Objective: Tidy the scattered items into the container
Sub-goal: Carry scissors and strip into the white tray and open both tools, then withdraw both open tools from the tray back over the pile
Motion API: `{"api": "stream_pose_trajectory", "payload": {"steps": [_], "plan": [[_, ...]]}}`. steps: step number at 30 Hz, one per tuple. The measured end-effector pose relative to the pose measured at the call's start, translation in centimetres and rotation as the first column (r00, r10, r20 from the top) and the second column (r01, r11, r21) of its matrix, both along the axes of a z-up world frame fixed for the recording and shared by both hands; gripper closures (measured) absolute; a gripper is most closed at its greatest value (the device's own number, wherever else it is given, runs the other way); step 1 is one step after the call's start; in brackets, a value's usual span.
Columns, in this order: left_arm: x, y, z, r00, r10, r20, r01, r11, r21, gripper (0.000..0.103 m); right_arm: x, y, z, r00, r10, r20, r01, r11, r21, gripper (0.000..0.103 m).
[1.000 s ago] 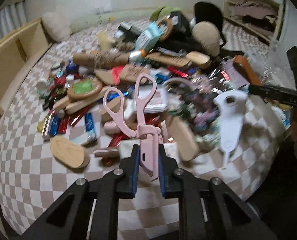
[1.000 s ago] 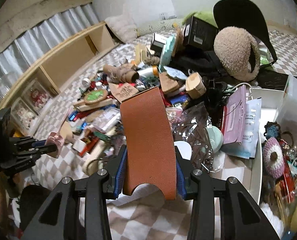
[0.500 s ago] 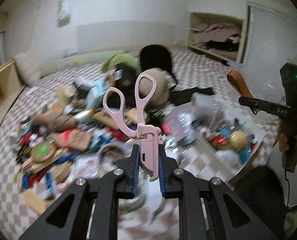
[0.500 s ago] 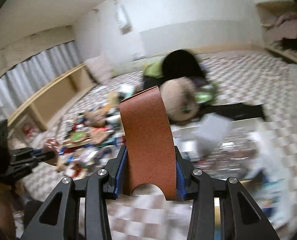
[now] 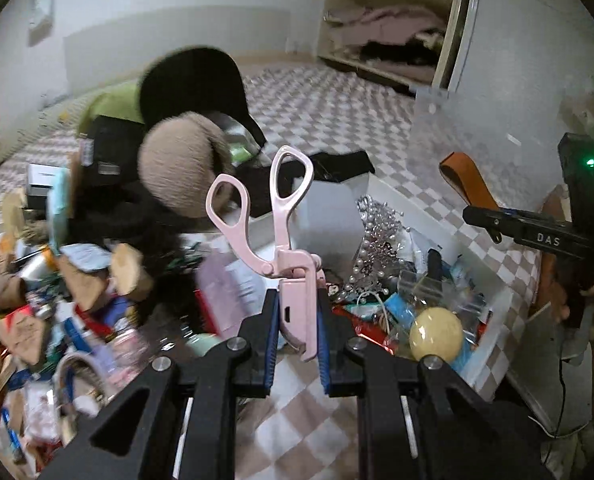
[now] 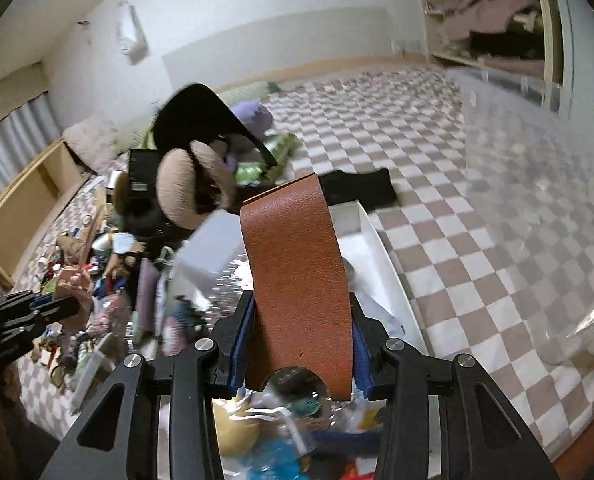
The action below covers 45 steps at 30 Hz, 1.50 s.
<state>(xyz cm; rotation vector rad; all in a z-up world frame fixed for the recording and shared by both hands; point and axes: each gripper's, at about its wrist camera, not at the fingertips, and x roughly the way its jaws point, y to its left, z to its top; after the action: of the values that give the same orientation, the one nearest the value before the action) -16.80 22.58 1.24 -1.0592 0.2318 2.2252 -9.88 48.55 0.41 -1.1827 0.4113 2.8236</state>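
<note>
A home bedroom. A checkered bedspread point(image 6: 437, 208) covers a bed. An open closet point(image 6: 493, 20) holds piled clothes.

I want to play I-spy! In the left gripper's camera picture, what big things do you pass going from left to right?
Fluffy beige earmuff → pink scissors held in the left gripper → yellow ball in the white container → right gripper holding a brown leather strap.
</note>
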Motion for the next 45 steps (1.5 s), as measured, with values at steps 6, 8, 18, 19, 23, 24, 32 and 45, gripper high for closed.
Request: {"api": "stream_pose_trajectory", "payload": {"steps": [6, 8, 18, 19, 23, 24, 32, 45], "plan": [[-3.1, 3.2, -2.8, 0.999, 0.004, 0.044, 0.0, 0.996, -0.084, 0.086, -1.6, 1.3, -1.7, 0.999, -0.007, 0.034, 0.008, 1.0, -0.018, 0.06], [-4.1, 3.9, -3.6, 0.999, 0.01, 0.051, -0.004, 0.993, -0.116, 0.086, -2.1, 1.5, -2.1, 0.999, -0.006, 0.042, 0.007, 1.0, -0.019, 0.06], [-6.6, 6.0, -6.2, 0.997, -0.007, 0.075, 0.023, 0.975, -0.219, 0.086, -3.3, 2.4, -3.8, 0.997, -0.009, 0.082, 0.011, 1.0, -0.027, 0.06], [-6.6, 6.2, -6.2, 0.997, -0.01, 0.074, 0.026, 0.975, -0.219, 0.086, -3.4, 2.4, -4.0, 0.996, -0.009, 0.087, 0.011, 1.0, -0.026, 0.06], [-6.7, 6.6, -6.2, 0.997, -0.019, 0.081, 0.035, 0.978, -0.206, 0.074, -3.8, 2.2, -4.4, 0.995, -0.012, 0.097, 0.014, 1.0, -0.026, 0.043], [-6.6, 6.5, -6.1, 0.997, -0.021, 0.077, 0.036, 0.979, -0.201, 0.055, -3.8, 2.1, -4.4, 0.995, -0.016, 0.1, 0.019, 0.999, -0.029, 0.031], [-4.5, 4.9, -4.2, 0.997, -0.063, 0.054, 0.07, 0.99, -0.125, 0.026, -2.5, 1.7, -2.7, 0.999, -0.015, 0.044, 0.017, 0.998, -0.052, 0.021], [-0.7, 0.8, -1.5, 0.998, -0.04, 0.049, 0.04, 0.999, -0.001, 0.021, 1.2, -2.3, -0.6, 1.0, 0.014, -0.002, -0.014, 0.996, -0.084, 0.021]]}}
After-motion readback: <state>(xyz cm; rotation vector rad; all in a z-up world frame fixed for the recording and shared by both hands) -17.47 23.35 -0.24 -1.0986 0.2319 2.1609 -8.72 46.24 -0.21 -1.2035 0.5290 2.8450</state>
